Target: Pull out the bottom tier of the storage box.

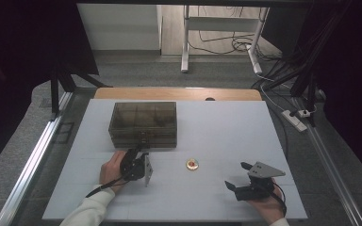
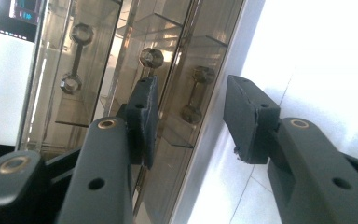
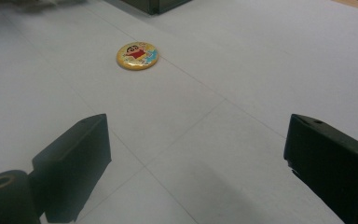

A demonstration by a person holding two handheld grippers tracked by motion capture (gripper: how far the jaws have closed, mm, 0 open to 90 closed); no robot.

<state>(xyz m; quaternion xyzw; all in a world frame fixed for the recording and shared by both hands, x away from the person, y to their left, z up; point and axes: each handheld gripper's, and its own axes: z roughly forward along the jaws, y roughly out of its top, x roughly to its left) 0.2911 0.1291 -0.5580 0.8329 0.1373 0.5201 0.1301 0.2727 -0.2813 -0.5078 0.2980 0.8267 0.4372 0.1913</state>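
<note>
At the table, the left gripper hovers at the front of a smoky drawer box, jaws parted around a handle without touching. The right gripper rests wide open and empty, facing a cartoon badge on the white tabletop.

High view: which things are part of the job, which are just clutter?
In the job:
- smoked clear drawer box, its front handle between the left gripper's parted jaws
- round cartoon badge, lying ahead of the open right gripper

Lying about:
- power strip
- floor cables
- desk legs
</note>
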